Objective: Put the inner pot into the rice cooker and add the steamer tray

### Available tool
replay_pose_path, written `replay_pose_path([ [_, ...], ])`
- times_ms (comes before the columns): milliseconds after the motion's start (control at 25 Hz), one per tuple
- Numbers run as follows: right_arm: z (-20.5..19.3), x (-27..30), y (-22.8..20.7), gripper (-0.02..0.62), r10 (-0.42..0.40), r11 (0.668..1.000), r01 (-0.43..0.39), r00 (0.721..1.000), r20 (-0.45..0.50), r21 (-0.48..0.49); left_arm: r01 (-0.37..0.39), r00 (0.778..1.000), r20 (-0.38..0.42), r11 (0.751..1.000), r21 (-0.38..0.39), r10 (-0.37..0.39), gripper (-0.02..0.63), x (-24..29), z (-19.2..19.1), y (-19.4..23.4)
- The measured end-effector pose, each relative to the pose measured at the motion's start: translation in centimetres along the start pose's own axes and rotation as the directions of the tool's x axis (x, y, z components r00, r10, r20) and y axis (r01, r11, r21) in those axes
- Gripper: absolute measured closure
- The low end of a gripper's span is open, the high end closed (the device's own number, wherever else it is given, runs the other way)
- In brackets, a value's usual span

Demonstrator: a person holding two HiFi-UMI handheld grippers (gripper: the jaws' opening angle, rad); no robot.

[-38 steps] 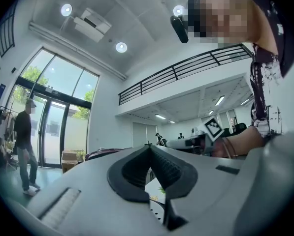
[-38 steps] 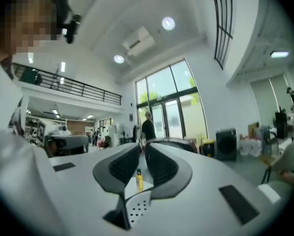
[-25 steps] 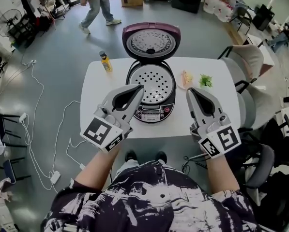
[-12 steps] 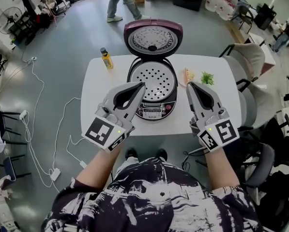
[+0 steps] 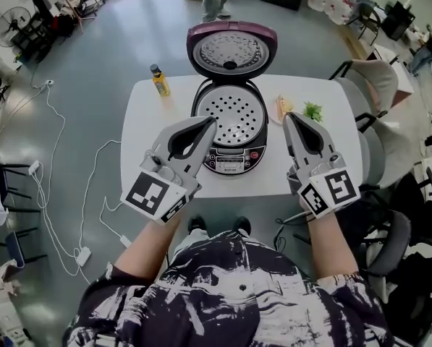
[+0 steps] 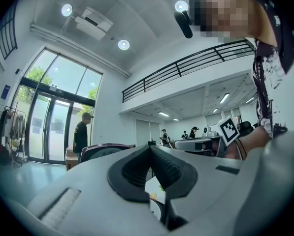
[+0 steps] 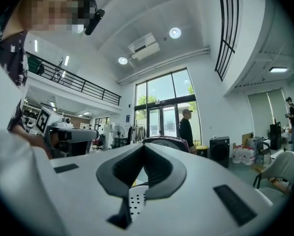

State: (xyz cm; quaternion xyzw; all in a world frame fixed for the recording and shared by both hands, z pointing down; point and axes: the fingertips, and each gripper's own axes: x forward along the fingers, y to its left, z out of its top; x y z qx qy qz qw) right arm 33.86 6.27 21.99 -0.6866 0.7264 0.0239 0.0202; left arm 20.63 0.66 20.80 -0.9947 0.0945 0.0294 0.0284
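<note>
Perforated silver metal, the round steamer tray (image 5: 232,114) sits inside the open maroon rice cooker (image 5: 230,157) on the white table (image 5: 147,121). We hold our white left gripper (image 5: 210,123) and right gripper (image 5: 291,116) clenched and empty, flanking the cooker.

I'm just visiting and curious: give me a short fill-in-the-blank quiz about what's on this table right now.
1. The rice cooker has its lid standing ____.
2. The perforated steamer tray sits inside the ____.
3. In the head view, the yellow bottle stands on the rice cooker's ____ side.
4. The left hand-held gripper and the right hand-held gripper are both ____, holding nothing.
Missing words: open; rice cooker; left; shut.
</note>
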Motion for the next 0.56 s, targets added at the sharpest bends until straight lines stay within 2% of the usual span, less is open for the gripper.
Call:
replay_pose_path([
  [560, -0.62, 0.27, 0.02, 0.598, -0.012, 1.000, 0.012, 1.000, -0.016, 0.001, 0.004, 1.000, -0.002, 1.000, -0.008, -0.004, 0.601, -0.18, -0.35, -0.01],
])
